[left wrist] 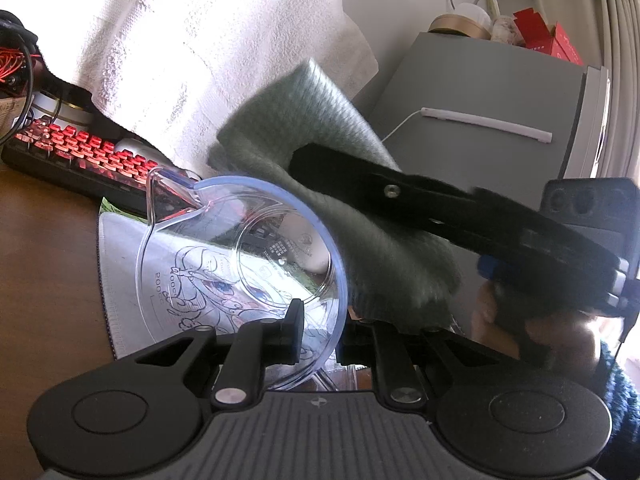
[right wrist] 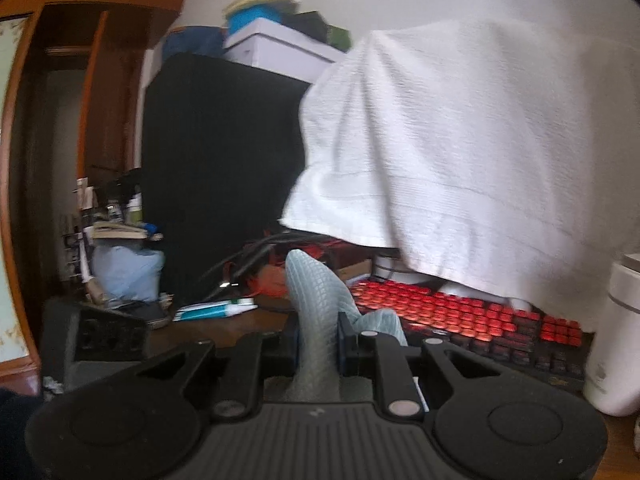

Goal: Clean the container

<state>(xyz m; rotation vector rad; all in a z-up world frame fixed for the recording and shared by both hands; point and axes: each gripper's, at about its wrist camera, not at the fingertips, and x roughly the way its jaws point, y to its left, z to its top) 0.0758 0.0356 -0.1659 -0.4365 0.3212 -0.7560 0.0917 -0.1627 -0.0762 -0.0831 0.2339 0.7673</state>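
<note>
Measuring jug (left wrist: 240, 256) | clear plastic, blue-tinted rim, tipped sideways

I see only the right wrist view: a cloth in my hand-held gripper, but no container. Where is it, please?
Observer: The left hand-held gripper is shut on the wall of a clear measuring jug.
Operator: Is it standing upright?
Observer: No, it is tipped on its side, with the mouth towards the left camera.
Operator: Is my cloth inside it?
Observer: No. The green cloth is outside, beside the blue rim.
</note>
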